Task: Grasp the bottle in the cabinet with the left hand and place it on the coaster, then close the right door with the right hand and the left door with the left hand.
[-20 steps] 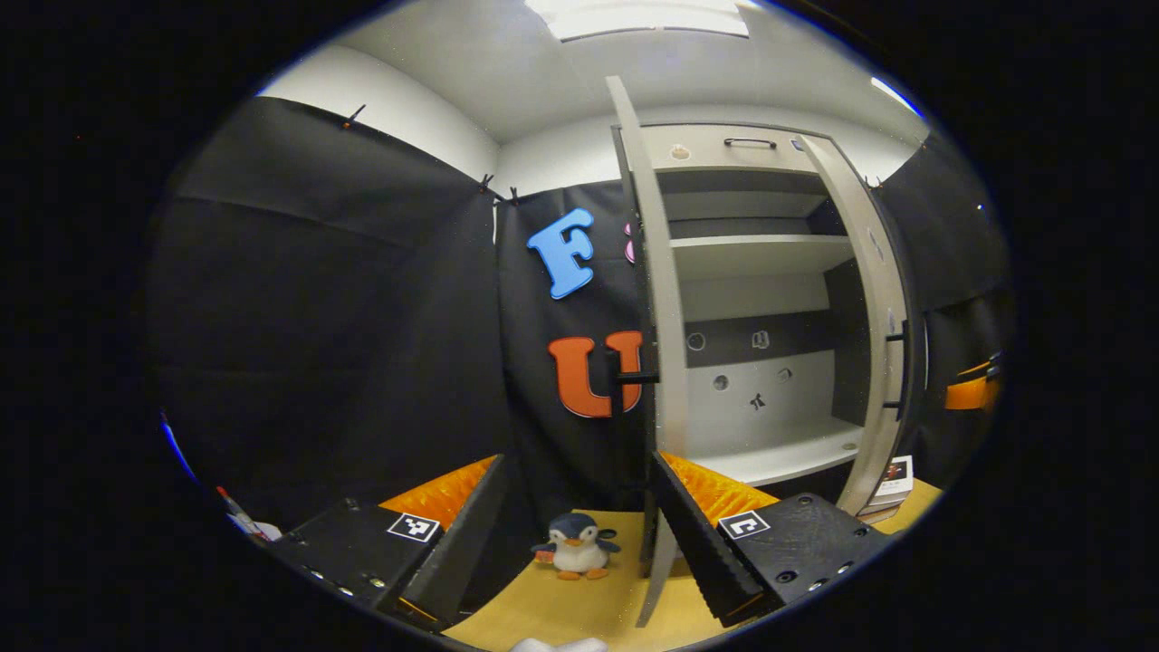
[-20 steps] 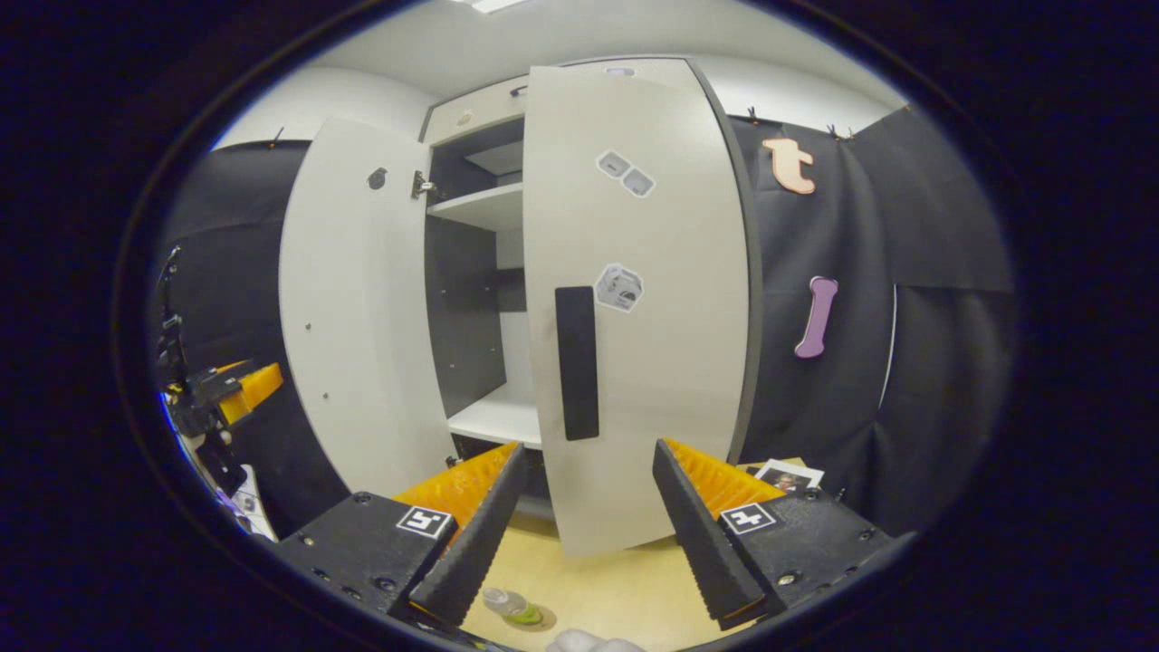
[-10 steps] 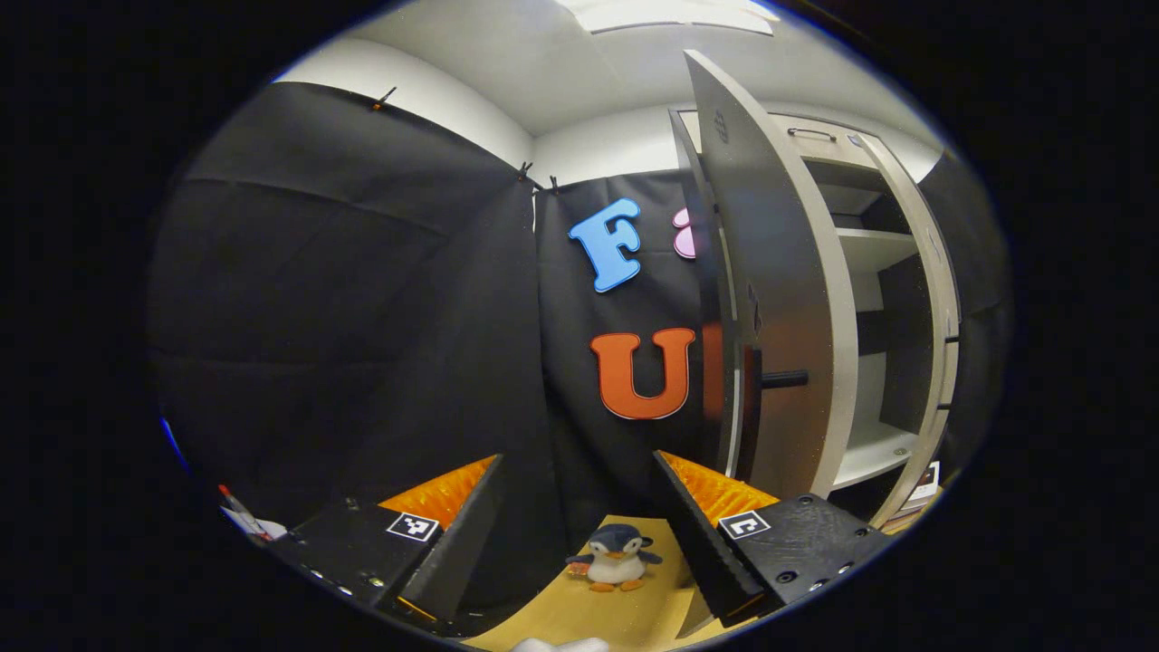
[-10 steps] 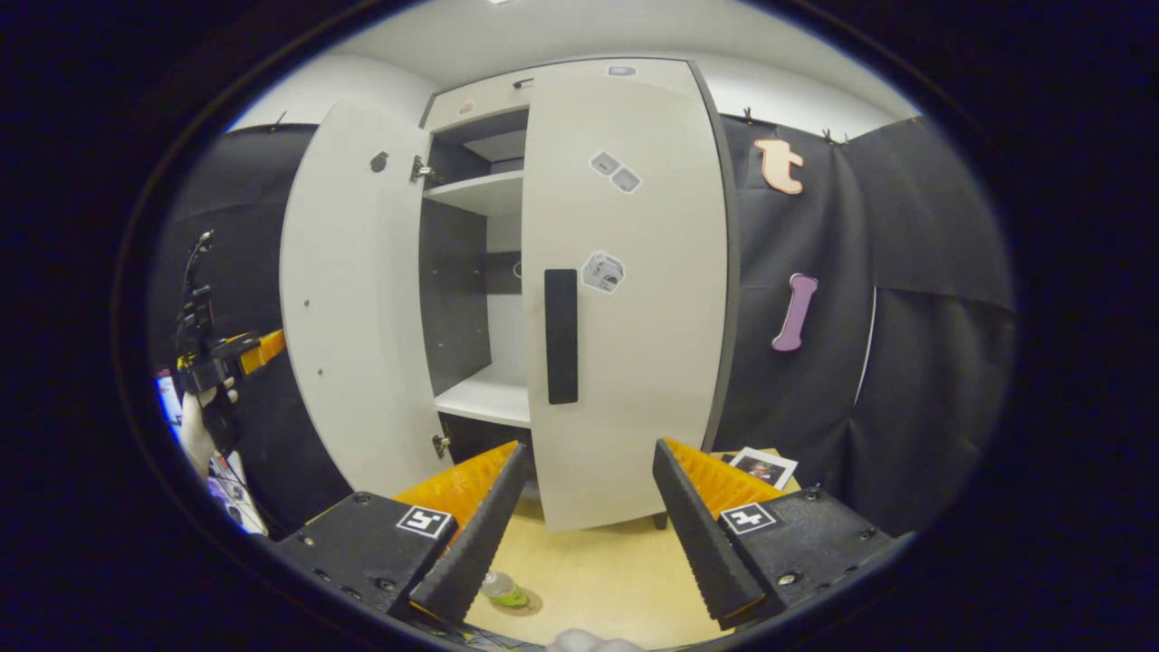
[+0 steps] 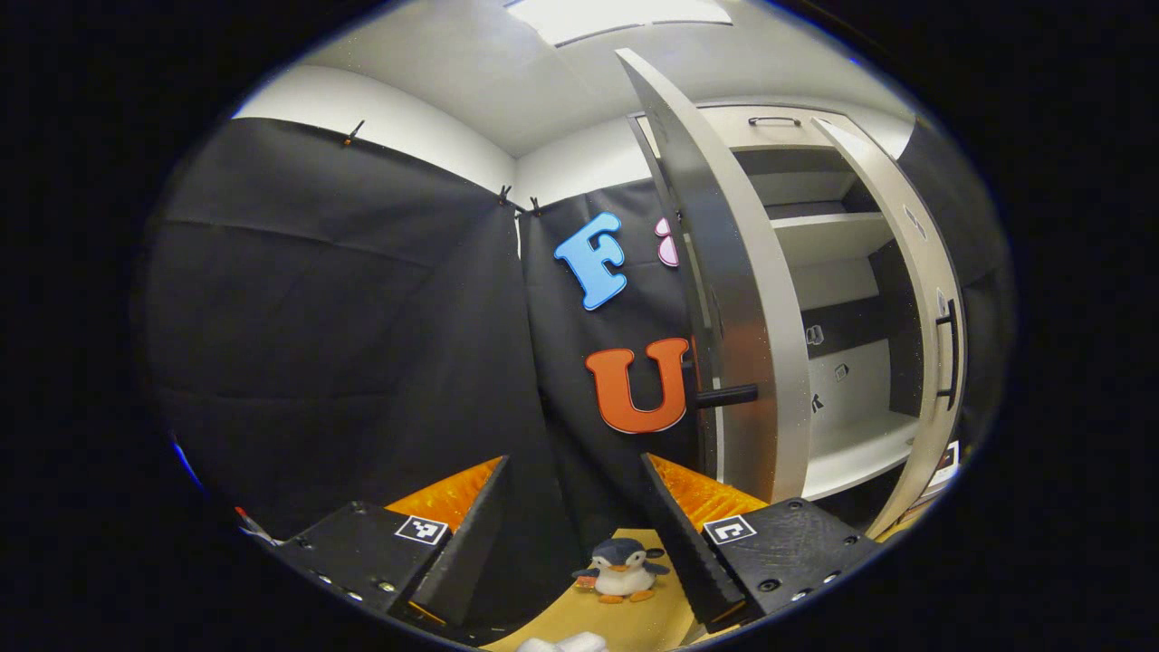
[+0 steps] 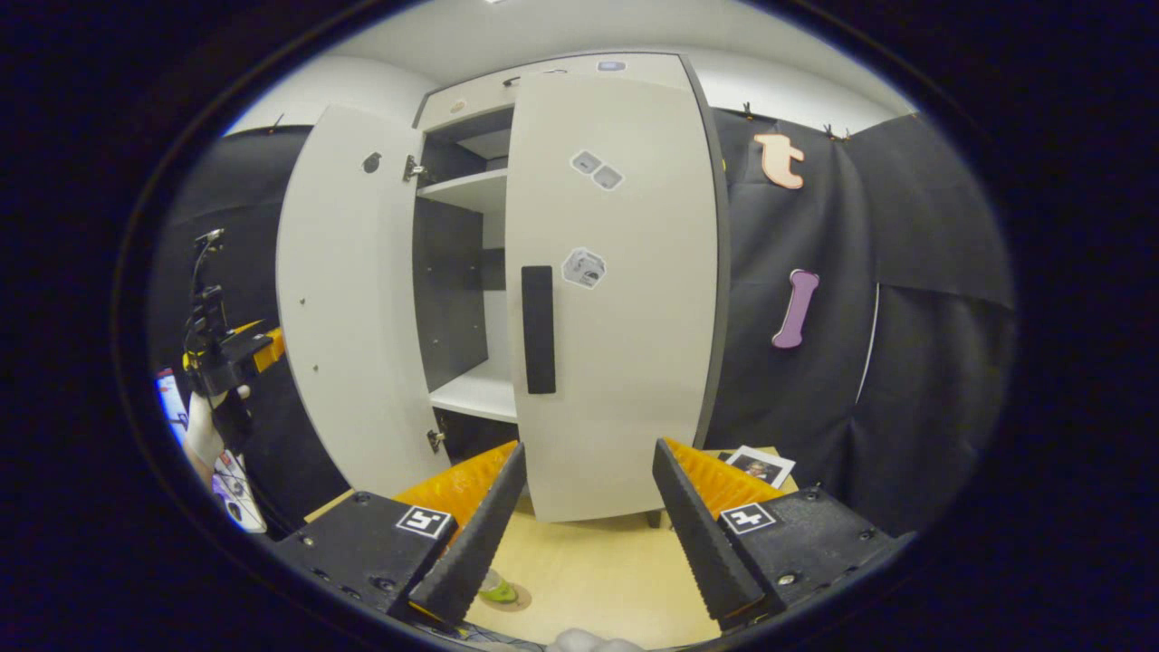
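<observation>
Two doors left to deal with; bottle (image 6: 496, 590) looks already parked on the coaster (image 6: 509, 599), low at 6 o'clock in the right gripper view, mostly hidden behind the right claw's near finger, so I can't confirm it stands square.

Right door (image 6: 616, 290) is nearly shut, panel facing the right claw (image 6: 579, 534), dark vertical handle (image 6: 538, 329) at about 11 o'clock from the claw. Left door (image 6: 349, 299) stands wide open at 9 o'clock; in the left gripper view it runs edge-on at 1 o'clock, handle (image 5: 727, 395) sticking out sideways.

Handling, my read: both doors are stiff, light panels on hinges, smooth faces. Push flat on the face near the handle edge, far from the hinges, no grip needed. Bottle looks small, light plastic, tippy if the worktop (image 6: 598, 580) gets bumped.

Right claw: jaws spread, holding nothing, not touching the door. Left claw (image 5: 575, 543): jaws spread, empty, aimed past the left door's outer side toward the booth wall.

Hard to read: cabinet (image 5: 842, 272) interior partly blocked by the doors; gap remaining at the right door's latch edge; penguin toy (image 5: 621, 570) on the worktop partly cut by the left claw's finger. Left claw seen far off at 9 o'clock in the right gripper view, with the hand (image 6: 206, 436) holding it.
</observation>
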